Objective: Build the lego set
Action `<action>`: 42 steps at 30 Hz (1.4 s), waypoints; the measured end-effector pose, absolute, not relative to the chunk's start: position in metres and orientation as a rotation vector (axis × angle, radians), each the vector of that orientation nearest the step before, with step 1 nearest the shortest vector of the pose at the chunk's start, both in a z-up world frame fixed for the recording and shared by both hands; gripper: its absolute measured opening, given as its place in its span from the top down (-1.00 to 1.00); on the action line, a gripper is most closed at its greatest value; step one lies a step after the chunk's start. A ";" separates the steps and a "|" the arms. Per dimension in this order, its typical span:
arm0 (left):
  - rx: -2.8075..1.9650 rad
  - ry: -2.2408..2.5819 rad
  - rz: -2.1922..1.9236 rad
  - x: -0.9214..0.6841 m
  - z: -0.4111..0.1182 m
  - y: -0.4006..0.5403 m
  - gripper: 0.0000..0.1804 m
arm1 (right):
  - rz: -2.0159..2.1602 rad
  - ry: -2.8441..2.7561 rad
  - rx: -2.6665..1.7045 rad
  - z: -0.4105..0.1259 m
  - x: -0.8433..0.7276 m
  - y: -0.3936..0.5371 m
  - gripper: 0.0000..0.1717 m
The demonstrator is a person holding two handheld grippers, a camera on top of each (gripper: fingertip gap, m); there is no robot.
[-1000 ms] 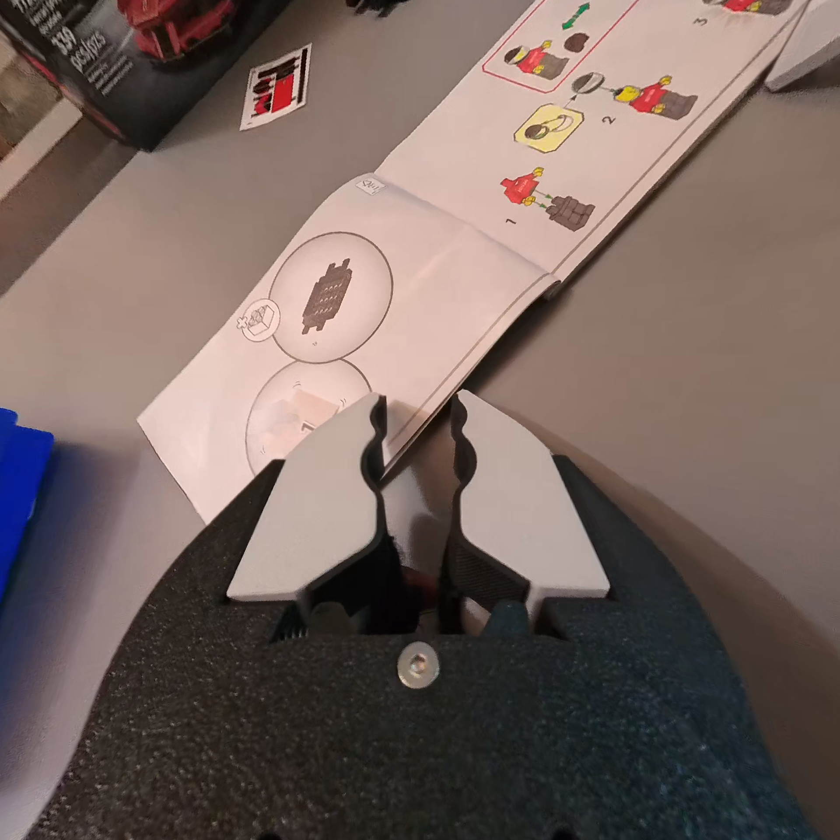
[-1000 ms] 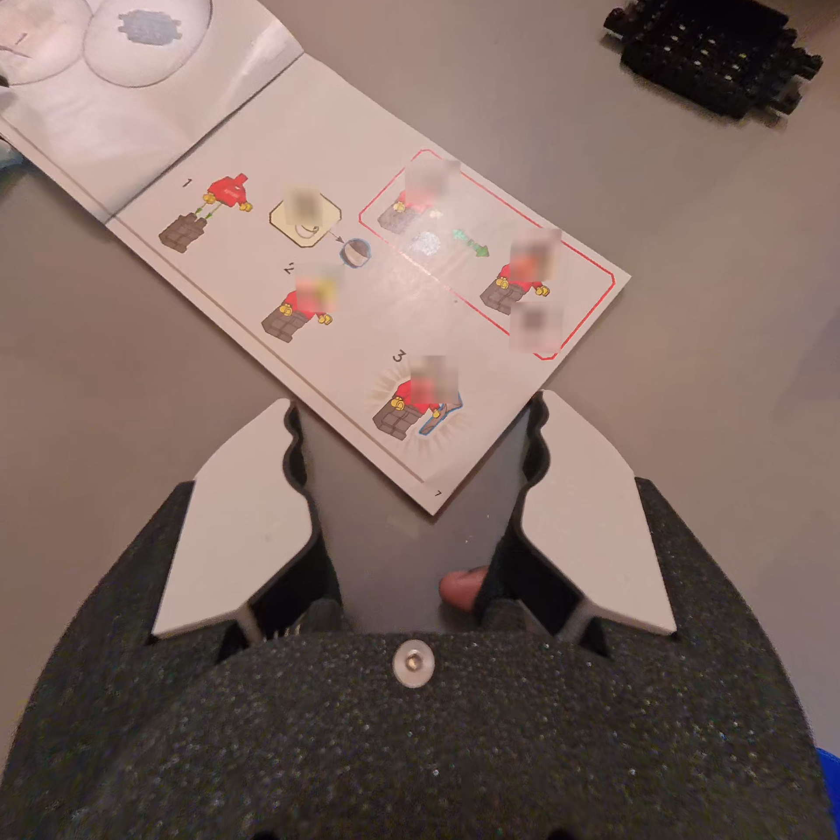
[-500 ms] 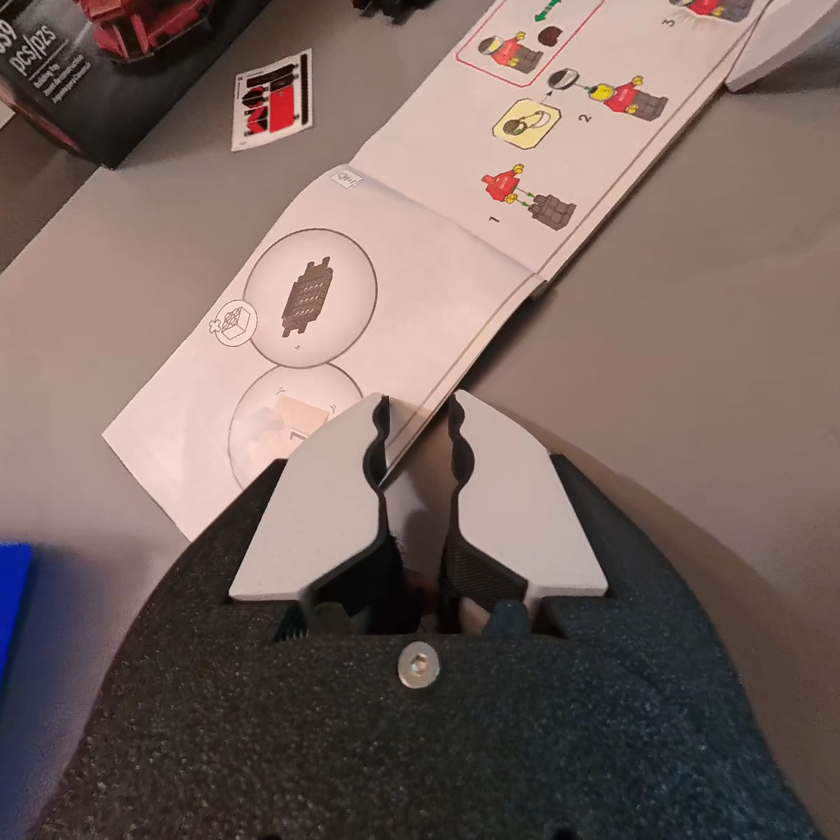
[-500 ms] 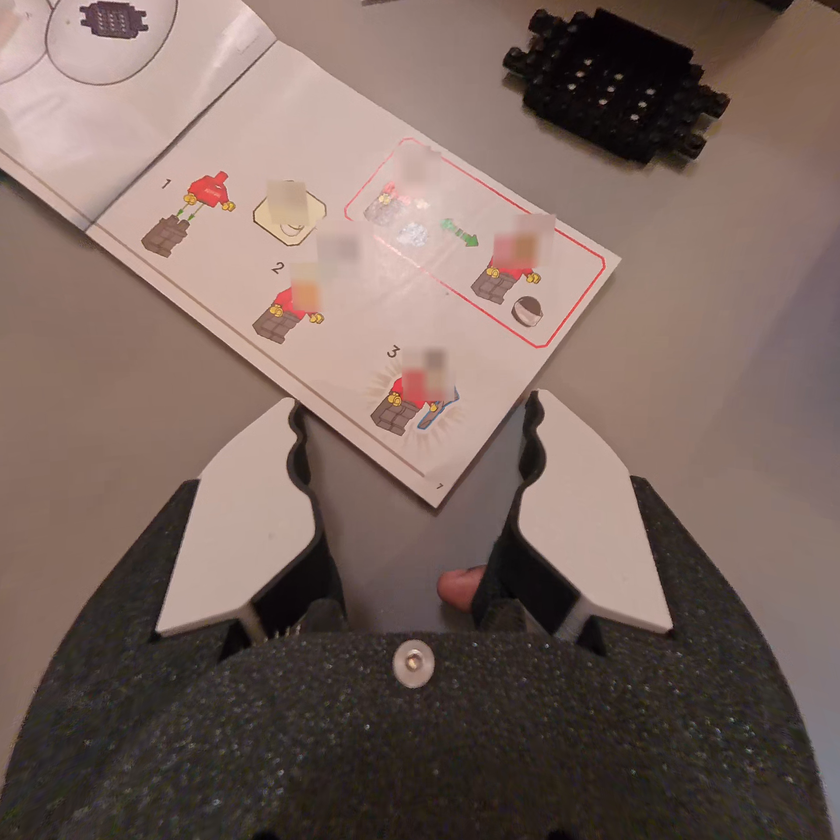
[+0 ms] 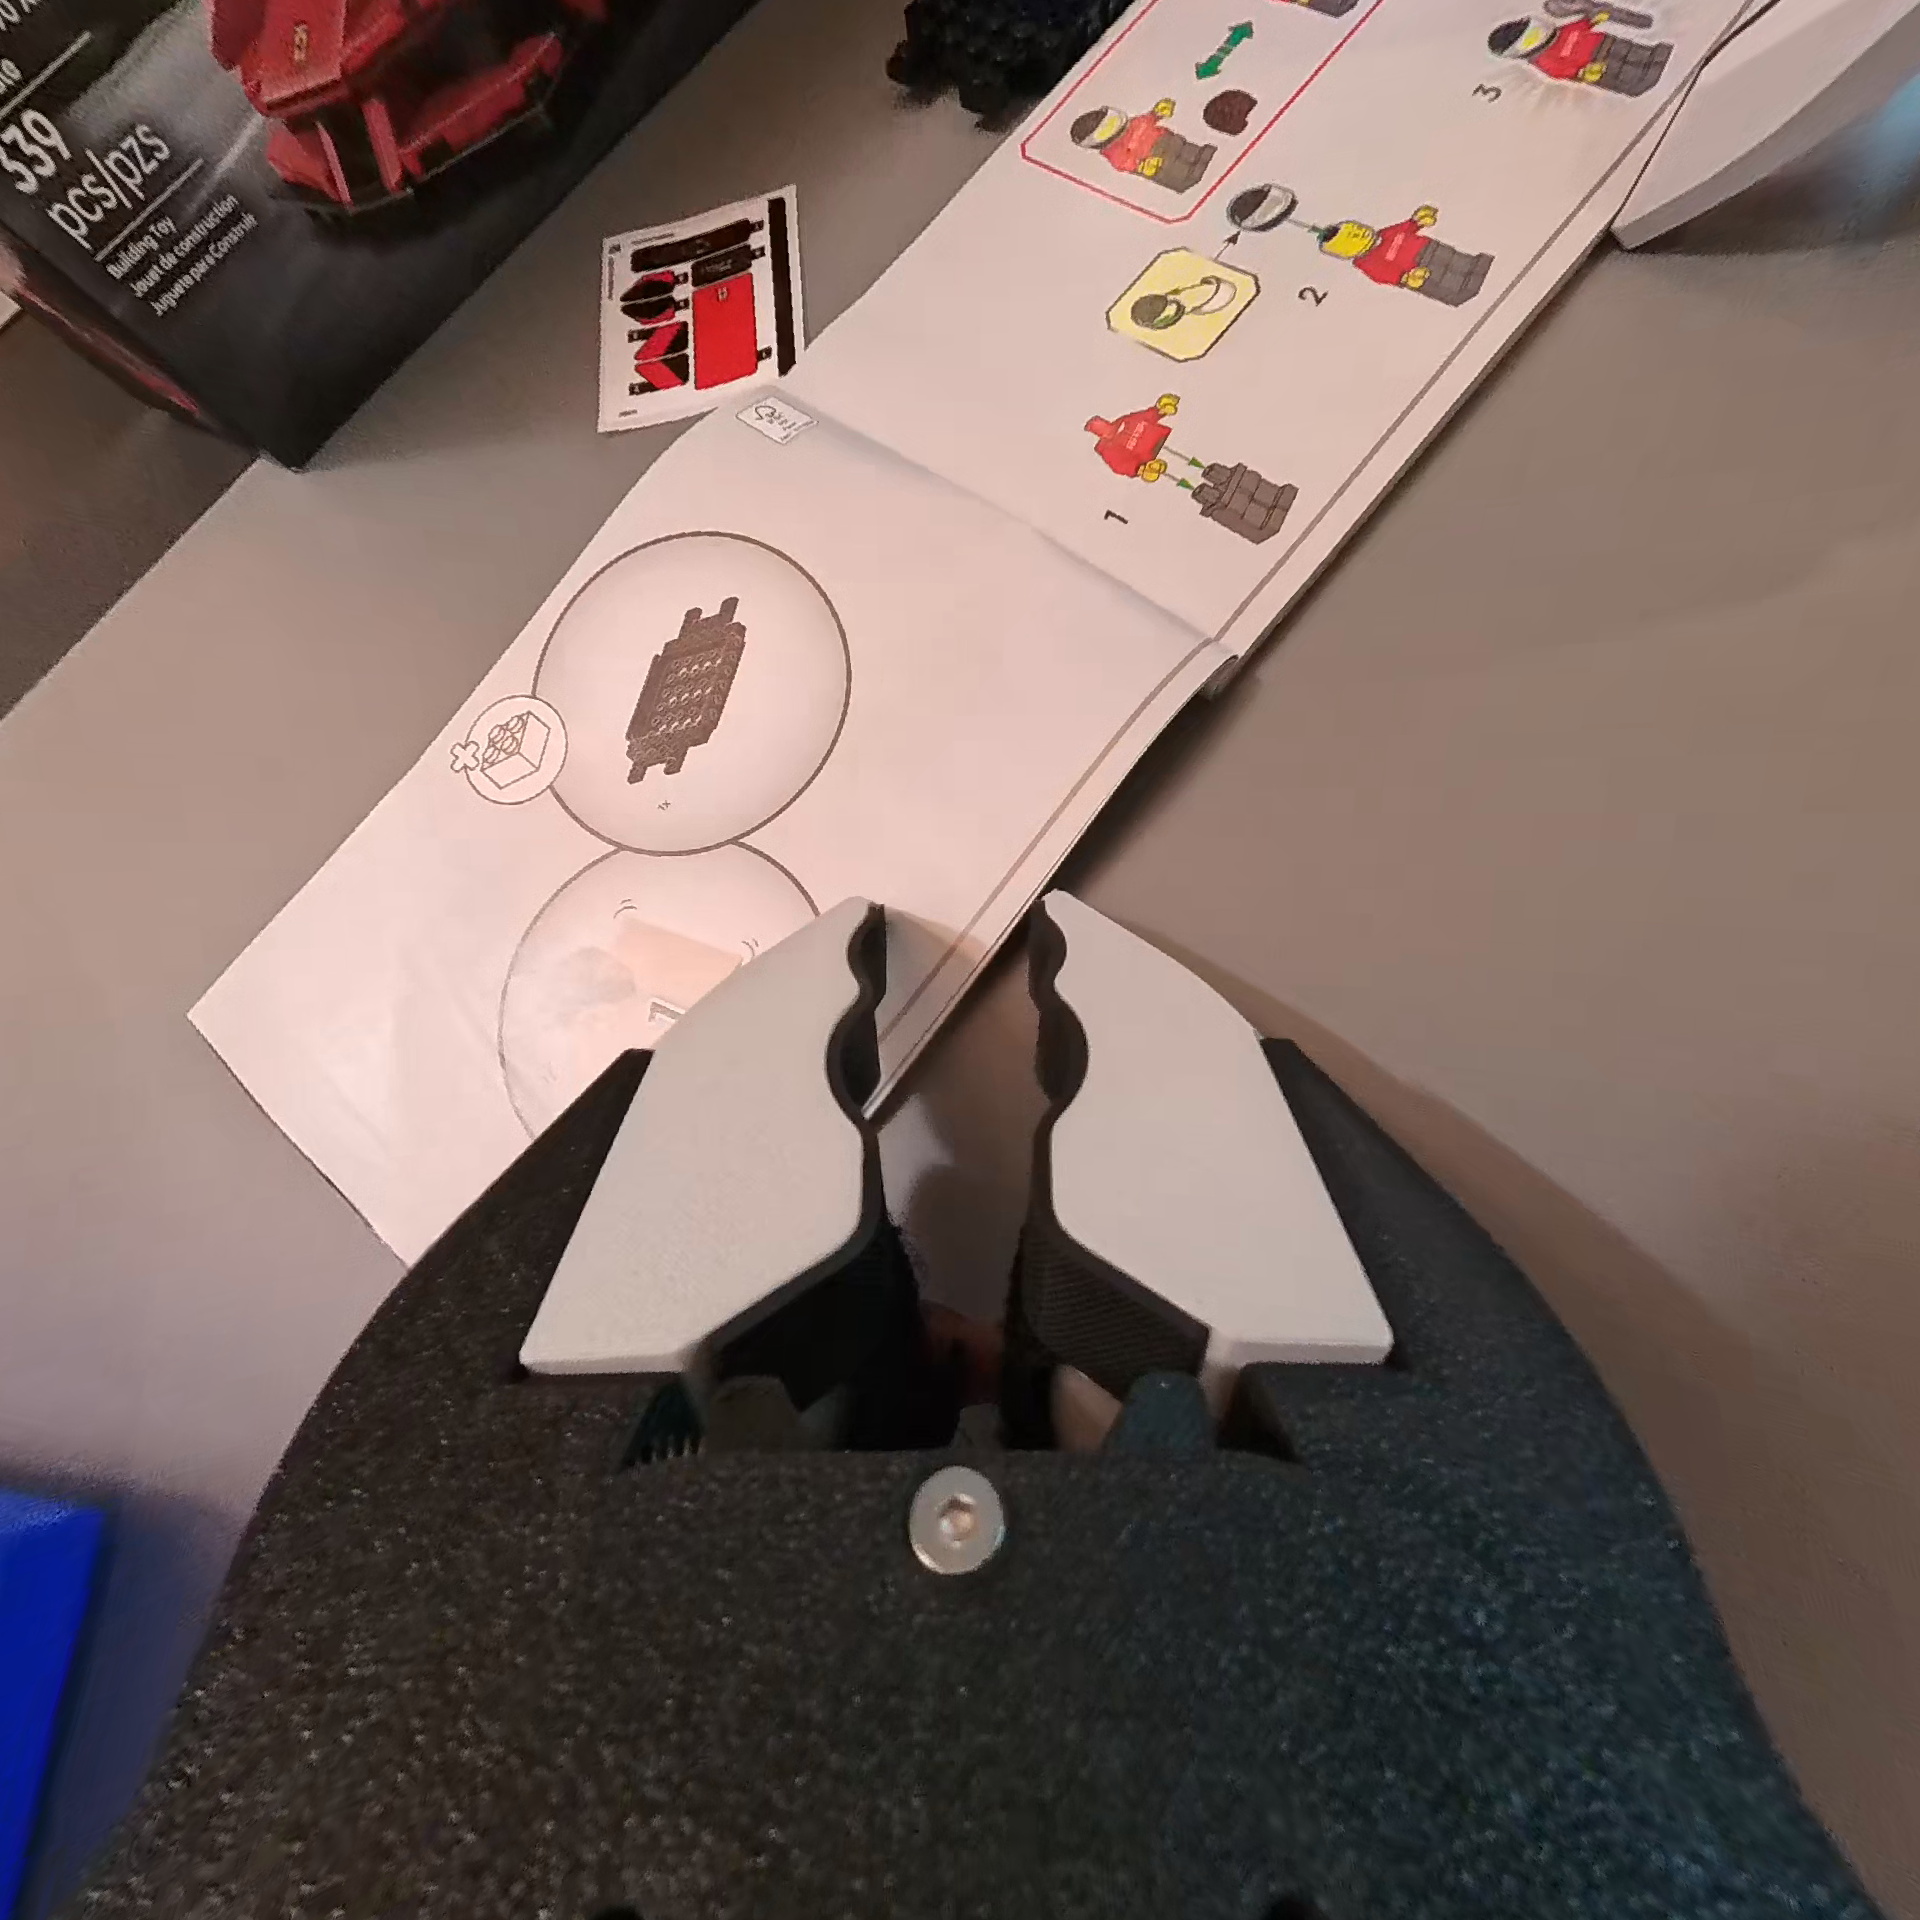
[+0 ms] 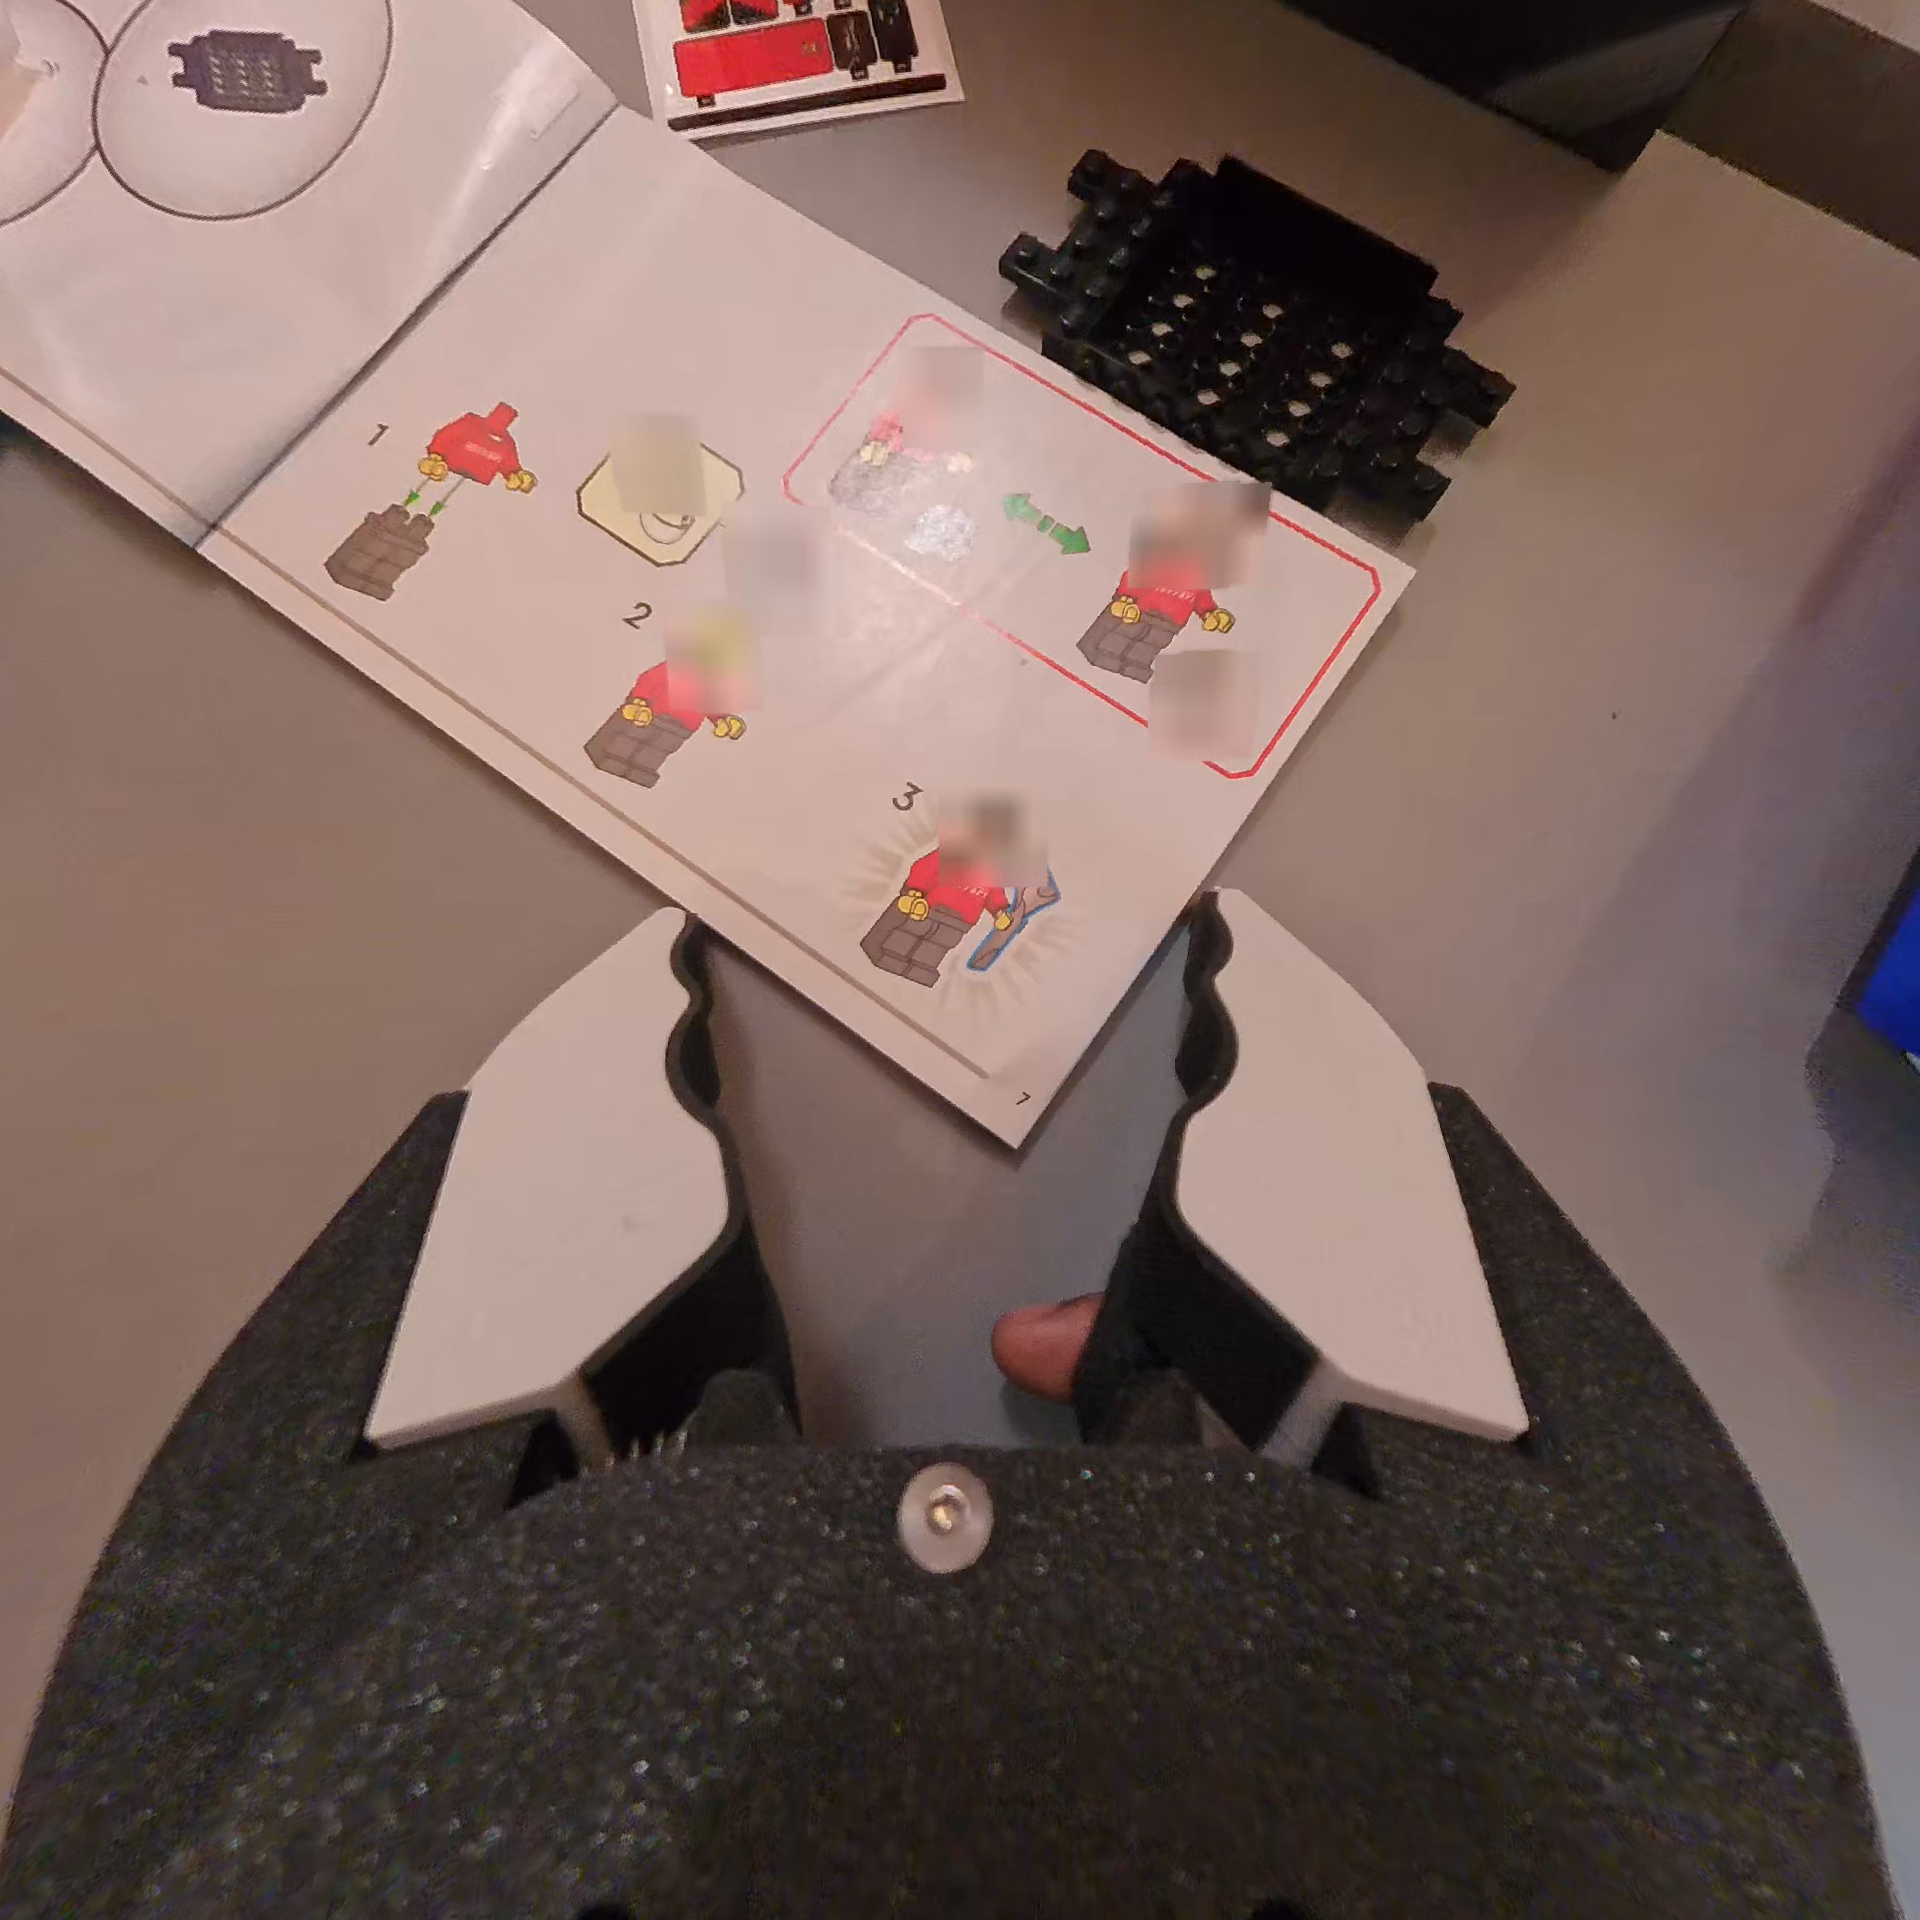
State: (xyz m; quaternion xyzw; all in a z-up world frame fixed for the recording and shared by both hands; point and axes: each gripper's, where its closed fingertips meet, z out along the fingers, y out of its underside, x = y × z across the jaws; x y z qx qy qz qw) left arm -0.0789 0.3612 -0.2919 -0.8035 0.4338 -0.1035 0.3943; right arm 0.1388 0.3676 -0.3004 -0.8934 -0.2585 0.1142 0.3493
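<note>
An open instruction booklet (image 5: 935,582) lies on the grey table (image 5: 1558,935). My left gripper (image 5: 956,914) sits low over the near edge of its left page. The jaws stand a little apart, and the page edge runs between the fingers (image 5: 748,1091) with no pad pressing on it. My right gripper (image 6: 940,914) is wide open and holds nothing. The near corner of the booklet's right page (image 6: 1018,1132) lies between its fingertips, which sit at the page's two edges. A person's fingertip (image 6: 1039,1345) shows behind the right finger.
A black studded brick plate (image 6: 1257,332) lies just beyond the booklet's far edge. A red and black sticker sheet (image 5: 701,307) lies by the spine. A dark toy box (image 5: 208,156) stands at the far left. Blue objects show at the frame edges (image 5: 42,1662) (image 6: 1891,966).
The booklet has slid across the table toward the sticker sheet and the black plate. Both grippers kept their places at its edges. The right jaws have narrowed slightly.
</note>
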 end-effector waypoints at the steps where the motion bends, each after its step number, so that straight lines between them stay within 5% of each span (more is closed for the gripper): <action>1: -2.038 1.101 -0.260 -0.079 -0.292 0.363 0.70 | 0.297 -0.670 -2.313 -0.300 0.139 0.369 -0.02; 5: -2.038 1.104 -0.260 -0.080 -0.292 0.367 0.67 | 0.289 -0.656 -2.318 -0.301 0.141 0.376 -0.06; 12: -2.092 0.950 -0.282 -0.083 -0.281 0.354 -0.62 | 0.211 -0.490 -2.203 -0.269 0.154 0.371 -0.46; 14: -2.088 0.870 -0.349 -0.081 -0.274 0.341 -0.62 | 0.295 -0.404 -2.192 -0.260 0.152 0.360 -0.68; 21: -2.027 0.645 -0.300 -0.096 -0.262 0.320 -0.61 | 0.264 -0.344 -2.181 -0.265 0.153 0.323 -0.70; 29: -1.909 0.561 -0.271 -0.108 -0.241 0.324 -0.22 | 0.138 -0.355 -2.092 -0.253 0.153 0.323 -0.69; 31: -1.895 0.642 -0.276 -0.104 -0.241 0.327 0.34 | 0.196 -0.442 -2.081 -0.251 0.141 0.324 -0.27; 33: -1.878 0.701 -0.209 -0.106 -0.238 0.345 0.98 | 0.232 -0.510 -2.012 -0.239 0.130 0.334 0.57; 35: -1.934 0.813 -0.077 -0.112 -0.248 0.370 1.00 | 0.223 -0.524 -1.998 -0.234 0.125 0.355 0.98; 42: -2.100 1.019 -0.031 -0.107 -0.292 0.392 1.00 | 0.191 -0.645 -2.305 -0.294 0.115 0.389 1.00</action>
